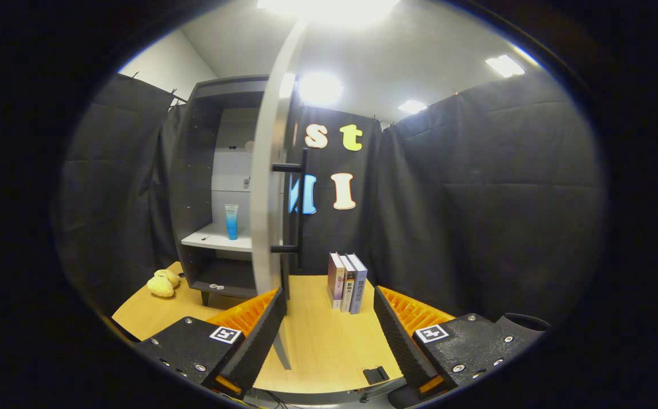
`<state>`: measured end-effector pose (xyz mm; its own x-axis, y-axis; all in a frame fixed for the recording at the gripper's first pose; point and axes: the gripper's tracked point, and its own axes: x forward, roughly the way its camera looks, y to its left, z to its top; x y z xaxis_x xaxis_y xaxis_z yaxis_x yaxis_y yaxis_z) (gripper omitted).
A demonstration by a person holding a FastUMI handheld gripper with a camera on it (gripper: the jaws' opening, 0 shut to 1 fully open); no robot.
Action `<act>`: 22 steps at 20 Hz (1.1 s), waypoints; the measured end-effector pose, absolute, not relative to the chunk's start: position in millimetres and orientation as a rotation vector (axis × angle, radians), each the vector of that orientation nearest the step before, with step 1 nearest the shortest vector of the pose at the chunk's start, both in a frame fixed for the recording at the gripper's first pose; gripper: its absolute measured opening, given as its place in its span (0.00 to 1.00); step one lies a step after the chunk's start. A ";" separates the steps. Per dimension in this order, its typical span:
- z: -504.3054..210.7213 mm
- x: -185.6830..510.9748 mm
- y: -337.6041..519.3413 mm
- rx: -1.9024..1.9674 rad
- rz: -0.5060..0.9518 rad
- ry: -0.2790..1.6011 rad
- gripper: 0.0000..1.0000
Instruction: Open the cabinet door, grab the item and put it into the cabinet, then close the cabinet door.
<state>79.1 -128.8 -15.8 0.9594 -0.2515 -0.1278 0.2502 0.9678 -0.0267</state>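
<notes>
Left of the cabinet [204,187], a yellow toy [162,283] lies on the worktop [317,341]. Inside, a blue tube [231,221] stands on the shelf [221,238]. The door [269,187] stands open, edge-on between the tongs [326,329], which gape wide and hold nothing. Closing carelessly could swing the door into the 3 books [347,282] to its right.
</notes>
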 end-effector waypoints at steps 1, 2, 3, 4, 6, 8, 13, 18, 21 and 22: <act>-18.2 84.9 -137.4 -0.009 -0.255 0.134 0.95; -20.3 91.4 -145.3 -0.010 -0.252 0.135 0.95; -20.2 100.1 -152.1 -0.008 -0.243 0.133 0.95; -19.6 107.9 -156.8 -0.008 -0.235 0.133 0.95; -16.9 120.3 -163.3 -0.006 -0.210 0.124 0.95; -14.4 134.4 -165.9 -0.008 -0.182 0.117 0.95; -9.5 146.1 -150.5 -0.026 -0.135 0.100 0.95; -3.1 138.2 -141.2 -0.020 -0.147 0.086 0.92; -0.7 136.6 -138.4 -0.042 -0.172 0.085 0.91; -1.2 135.6 -134.6 -0.040 -0.173 0.087 0.91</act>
